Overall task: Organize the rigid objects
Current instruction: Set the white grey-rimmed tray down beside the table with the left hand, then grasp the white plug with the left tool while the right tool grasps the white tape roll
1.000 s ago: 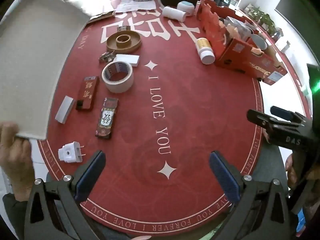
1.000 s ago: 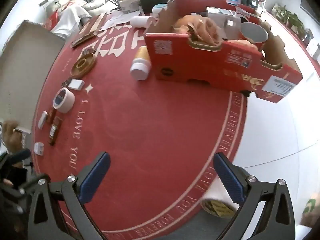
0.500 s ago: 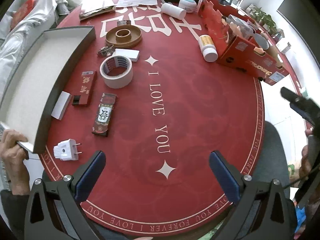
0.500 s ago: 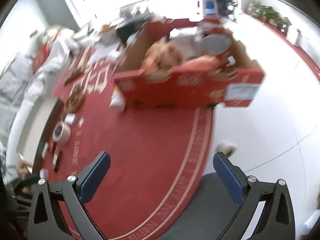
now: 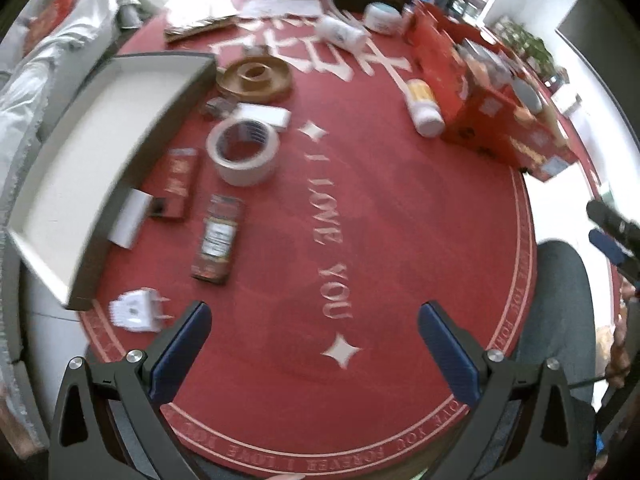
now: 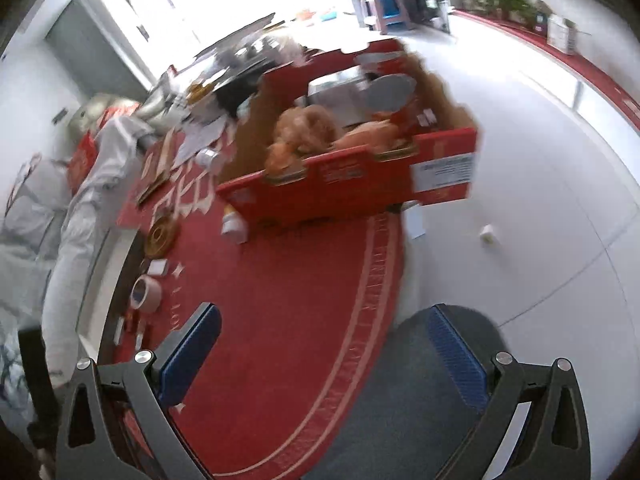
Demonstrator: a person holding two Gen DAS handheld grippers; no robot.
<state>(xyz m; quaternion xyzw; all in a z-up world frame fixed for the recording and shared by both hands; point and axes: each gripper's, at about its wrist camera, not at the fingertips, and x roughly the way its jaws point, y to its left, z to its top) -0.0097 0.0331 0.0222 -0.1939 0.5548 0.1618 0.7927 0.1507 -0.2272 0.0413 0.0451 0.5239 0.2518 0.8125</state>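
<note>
Left wrist view: a tape roll (image 5: 243,150), two small red boxes (image 5: 218,238), a white block (image 5: 130,218) and a white plug (image 5: 136,314) lie on the red mat (image 5: 360,216), ahead and left of the left claw (image 5: 314,346), which hangs wide apart and empty above the mat. Further left sits a shallow white tray (image 5: 80,148), bare inside. The right claw (image 6: 324,356) is also spread wide, empty, tilted; ahead of it a red cardboard box (image 6: 360,176) holds jumbled brown items.
</note>
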